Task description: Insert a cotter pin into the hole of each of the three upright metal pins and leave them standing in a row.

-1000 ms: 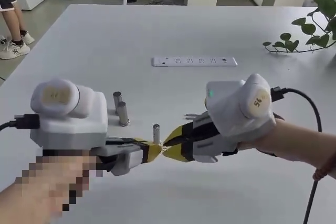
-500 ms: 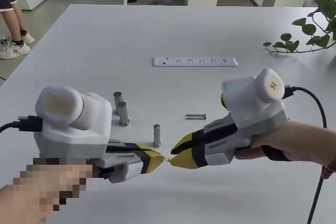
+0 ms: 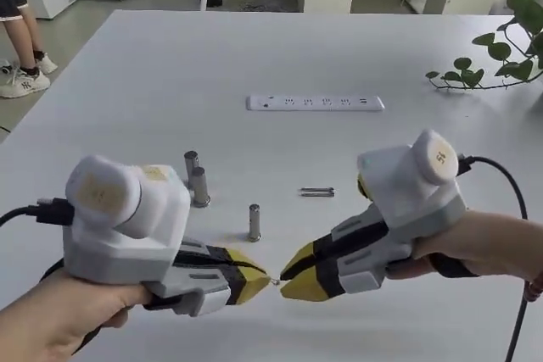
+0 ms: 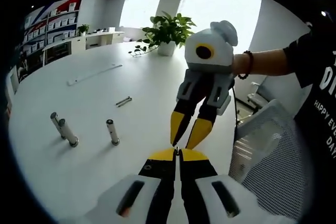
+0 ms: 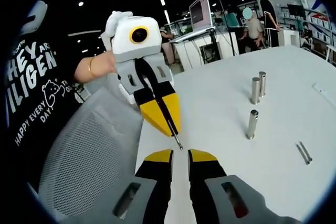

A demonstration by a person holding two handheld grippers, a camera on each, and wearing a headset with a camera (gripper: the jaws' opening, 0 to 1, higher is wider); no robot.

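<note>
So the cotter pin is pinched in the left gripper. Its jaws are closed right down on it, with just a thin bit of wire poking out past the tip. It's held off the table, on the near side of the metal pins. The right gripper is cracked open a little with nothing gripped, its tips set right at the wire's free end. Which end is being held can't be made out. That cotter pin is probably feather-light, springy and slick, so it'd be easily twisted or flicked out. It's best taken by the looped head, with the legs kept free for the hole. The metal pins look stiff but narrow-based, so they could be tipped by a sideways nudge and are better steadied low down. Counted: three metal pins upright, one nearest and two bunched close behind it. What looks like two more cotters are lying side by side on the table, which makes three with the held one.
</note>
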